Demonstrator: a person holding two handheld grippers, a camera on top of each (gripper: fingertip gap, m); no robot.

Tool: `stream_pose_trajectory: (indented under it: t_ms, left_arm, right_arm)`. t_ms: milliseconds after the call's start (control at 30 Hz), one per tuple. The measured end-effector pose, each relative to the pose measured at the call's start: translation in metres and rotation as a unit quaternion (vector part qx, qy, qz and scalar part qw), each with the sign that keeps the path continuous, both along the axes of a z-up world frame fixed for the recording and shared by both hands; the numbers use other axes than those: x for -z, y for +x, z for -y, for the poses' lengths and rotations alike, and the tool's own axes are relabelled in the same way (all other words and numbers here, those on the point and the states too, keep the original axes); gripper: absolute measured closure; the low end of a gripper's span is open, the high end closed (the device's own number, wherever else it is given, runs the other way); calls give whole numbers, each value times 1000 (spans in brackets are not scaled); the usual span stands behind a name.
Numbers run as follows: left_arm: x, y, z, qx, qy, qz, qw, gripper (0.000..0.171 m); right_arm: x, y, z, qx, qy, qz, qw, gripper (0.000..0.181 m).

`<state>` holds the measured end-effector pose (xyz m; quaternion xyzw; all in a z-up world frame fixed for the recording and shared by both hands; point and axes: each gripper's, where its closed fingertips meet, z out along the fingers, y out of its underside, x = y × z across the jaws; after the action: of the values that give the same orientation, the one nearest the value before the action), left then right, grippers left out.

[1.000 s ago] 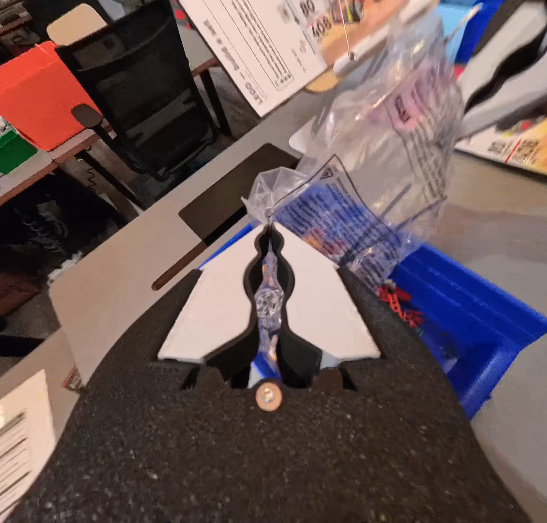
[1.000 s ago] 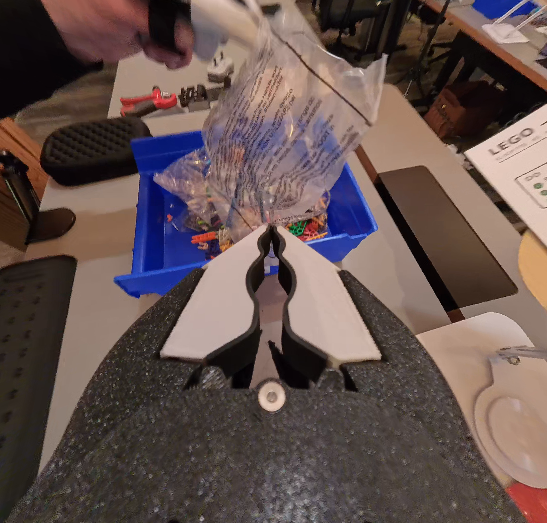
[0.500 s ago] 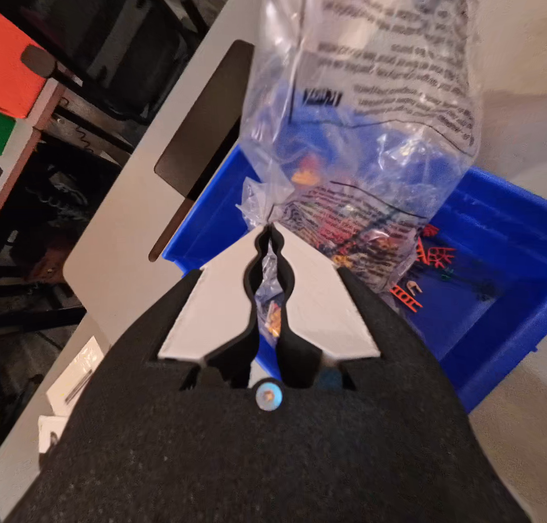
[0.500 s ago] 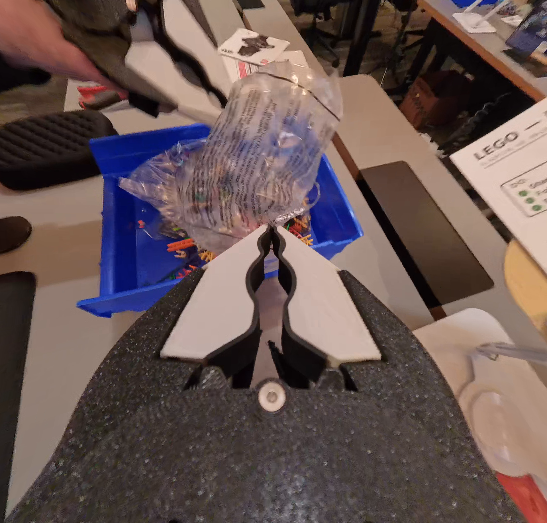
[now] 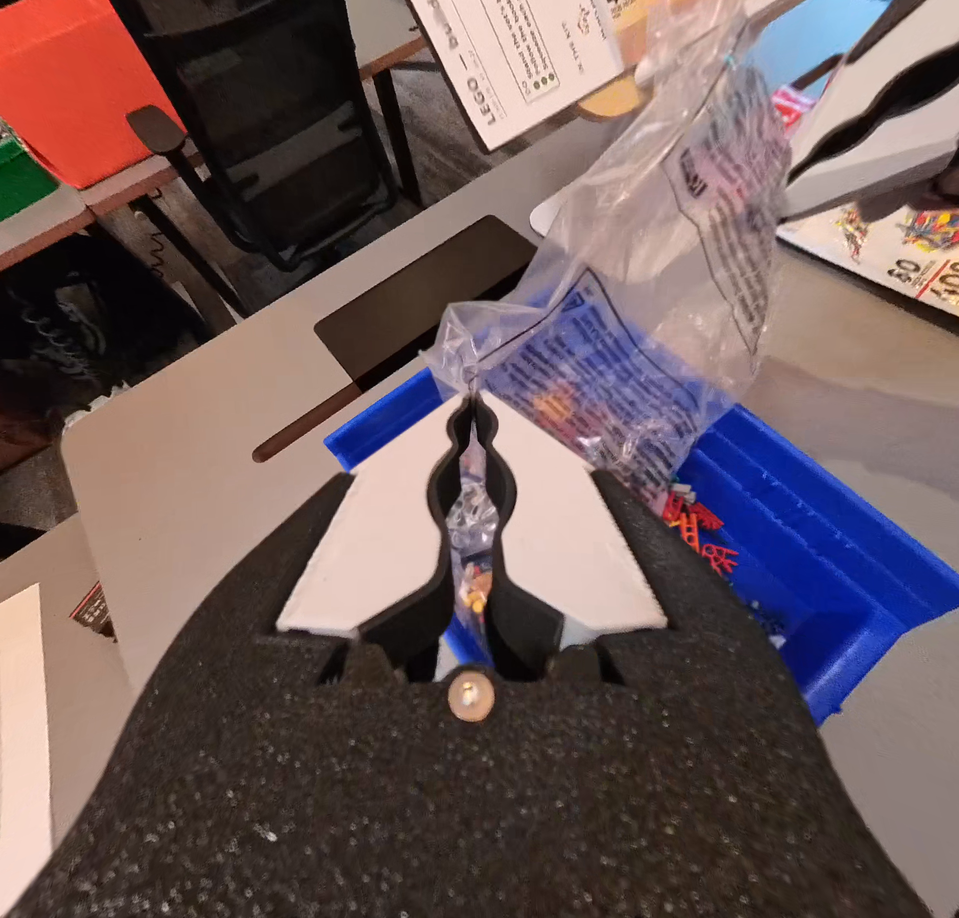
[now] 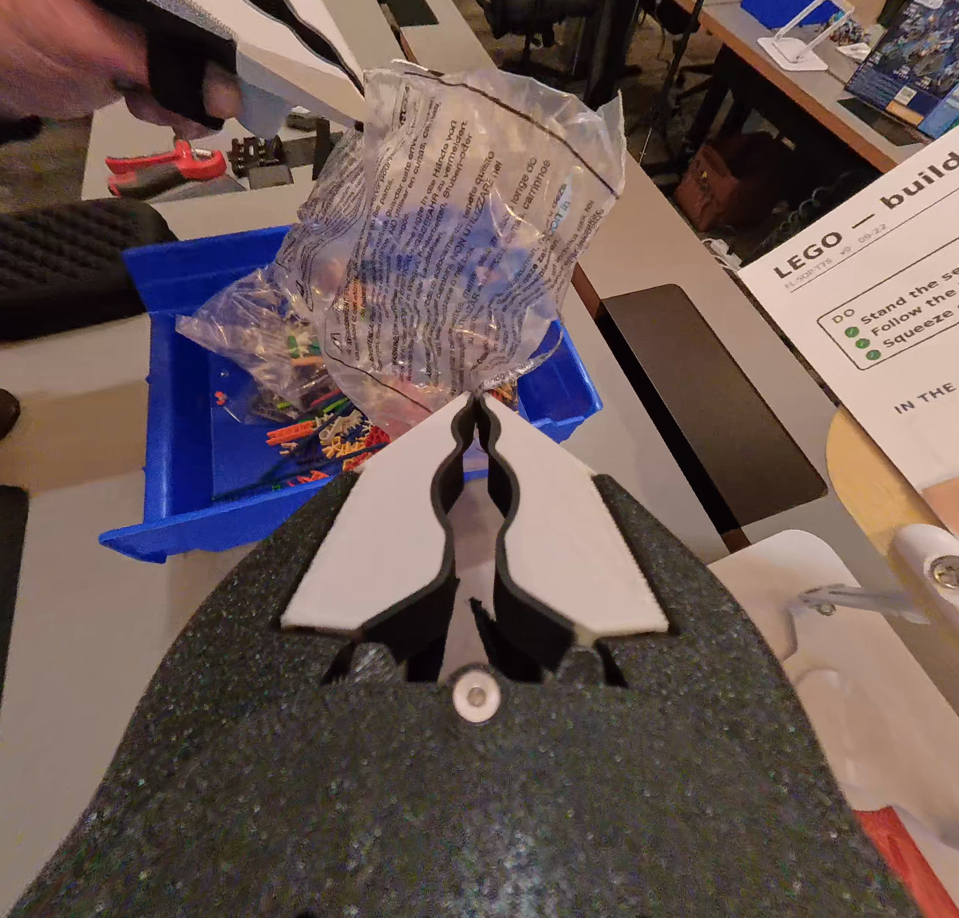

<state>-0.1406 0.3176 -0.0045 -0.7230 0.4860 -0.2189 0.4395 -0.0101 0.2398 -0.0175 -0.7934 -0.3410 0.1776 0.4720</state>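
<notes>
While both tools clamp clear printed bag (image 6: 456, 249), left tool (image 5: 473, 400), right tool (image 6: 475, 400), it hangs over blue bin (image 6: 176, 426).

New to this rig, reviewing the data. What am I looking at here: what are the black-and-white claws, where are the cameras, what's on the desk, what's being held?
No robot arm here: a person holds a two-finger gripper in each hand, and each gripper carries a wide-angle camera looking forward along its fingers. One picture comes from the left gripper, the other from the right gripper.

Both are shut on the same clear plastic bag, at different edges, so it hangs between them above a blue bin. Small colourful plastic pieces lie loose in the bin, beside a smaller clear bag.

The bin sits on a grey table. A printed instruction sheet stands to the right, and a red-handled tool lies farther back.
</notes>
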Motion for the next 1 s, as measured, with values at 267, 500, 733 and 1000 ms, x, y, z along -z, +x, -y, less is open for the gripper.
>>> stream_pose_trajectory:
  t_ms: [267, 500, 733, 1000]
  left_arm:
    - [-21, -8, -2, -10, -53, 95, 994, 171]
    - [-29, 1, 9, 2, -35, 88, 996, 171]
    - [-18, 15, 21, 20, -37, 61, 997, 171]
    - [-7, -5, 15, -17, -49, 59, 997, 168]
  right_arm:
    - [4, 20, 6, 30, -36, -105, 993, 181]
    - [7, 20, 18, 17, -43, -134, 990, 181]
    - [5, 16, 23, 5, -34, -136, 990, 181]
    - [-5, 27, 29, 16, -30, -167, 985, 181]
